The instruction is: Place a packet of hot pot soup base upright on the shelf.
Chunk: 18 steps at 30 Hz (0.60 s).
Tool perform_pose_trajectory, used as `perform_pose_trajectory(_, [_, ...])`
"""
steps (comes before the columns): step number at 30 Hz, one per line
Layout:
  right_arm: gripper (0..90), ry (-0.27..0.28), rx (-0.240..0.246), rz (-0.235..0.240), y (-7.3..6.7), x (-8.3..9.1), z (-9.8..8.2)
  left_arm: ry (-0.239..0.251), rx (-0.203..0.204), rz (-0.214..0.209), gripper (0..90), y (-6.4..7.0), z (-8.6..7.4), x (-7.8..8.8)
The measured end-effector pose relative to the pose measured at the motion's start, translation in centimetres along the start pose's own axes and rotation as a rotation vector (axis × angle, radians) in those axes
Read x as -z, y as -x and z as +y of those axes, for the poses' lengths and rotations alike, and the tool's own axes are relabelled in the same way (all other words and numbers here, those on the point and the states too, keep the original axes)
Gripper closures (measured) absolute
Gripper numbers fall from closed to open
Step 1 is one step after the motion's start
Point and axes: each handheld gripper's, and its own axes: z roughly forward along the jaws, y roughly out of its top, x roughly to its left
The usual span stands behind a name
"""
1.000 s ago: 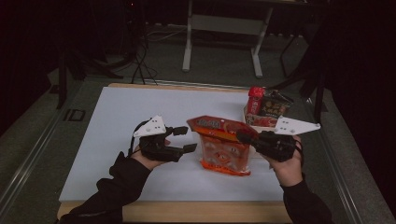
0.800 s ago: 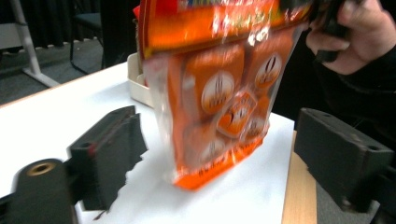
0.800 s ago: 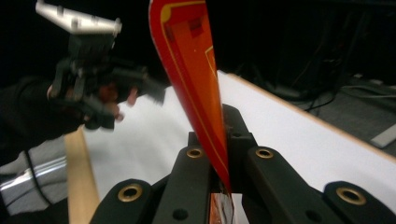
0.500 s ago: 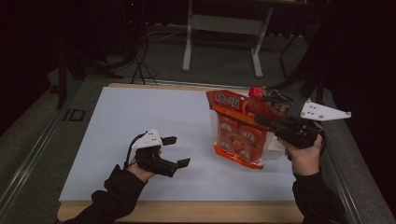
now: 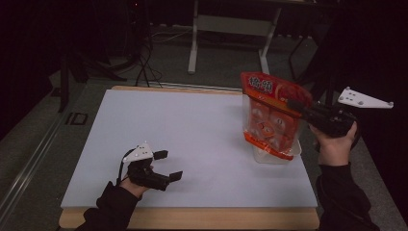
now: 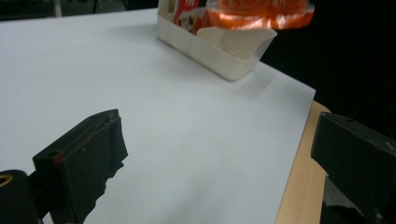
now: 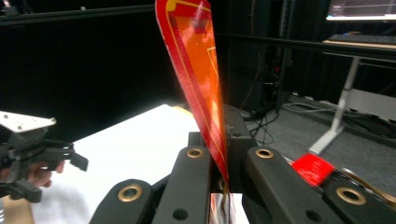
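White table sheet (image 5: 192,139): right gripper (image 5: 294,107) pinches orange snack bag (image 5: 269,118) by one edge above white bin (image 5: 276,155), left gripper (image 5: 168,166) gaping empty; thin pinch may slip, dropping bag askew.

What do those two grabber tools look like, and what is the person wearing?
Both are black. The left tool has two chunky black jaws, a pale three-cornered plate on top and a black cable. The right tool carries a similar plate with small dots, and brass-coloured rivets show on its arms. The person wears dark long sleeves.
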Motion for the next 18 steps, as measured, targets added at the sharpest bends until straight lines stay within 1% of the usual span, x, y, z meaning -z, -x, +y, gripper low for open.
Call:
perform_pose_trajectory(1, [90.0, -0.003, -0.004, -0.007, 0.4, 0.1, 0.0, 0.005, 0.007, 0.0, 2.7, -0.1, -0.2, 0.0])
perform_pose_trajectory(5, [90.0, -0.007, -0.016, -0.043, 1.8, 0.5, -0.5, -0.005, 0.01, 0.002, 2.7, -0.2, -0.7, -0.1])
perform_pose_trajectory(6, [90.0, -0.011, -0.016, -0.045, 2.1, 0.5, -0.6, -0.01, 0.011, 0.002, 2.7, -0.2, -0.7, -0.2])
perform_pose_trajectory(7, [90.0, -0.011, -0.019, -0.048, 2.3, 0.5, -0.7, -0.005, 0.013, 0.0, 2.7, -0.2, -0.8, -0.2])
perform_pose_trajectory(9, [90.0, -0.017, -0.025, -0.058, 2.9, 0.3, -1.0, -0.012, 0.014, 0.0, 2.7, -0.2, -0.9, -0.4])
perform_pose_trajectory(11, [90.0, -0.021, -0.021, -0.07, 3.4, 0.2, -1.3, -0.008, 0.011, -0.002, 2.7, -0.1, -1.0, -0.5])
perform_pose_trajectory(14, [90.0, -0.028, -0.029, -0.082, 4.3, -0.3, -1.8, -0.008, 0.006, -0.005, 2.7, -0.1, -1.1, -0.6])
perform_pose_trajectory(16, [90.0, -0.031, -0.029, -0.088, 4.8, -0.6, -2.1, -0.013, 0.008, -0.005, 2.7, -0.1, -1.2, -0.7])
perform_pose_trajectory(18, [90.0, -0.034, -0.042, -0.084, 5.3, -1.0, -2.6, -0.01, 0.014, -0.006, 2.7, -0.1, -1.4, -0.8])
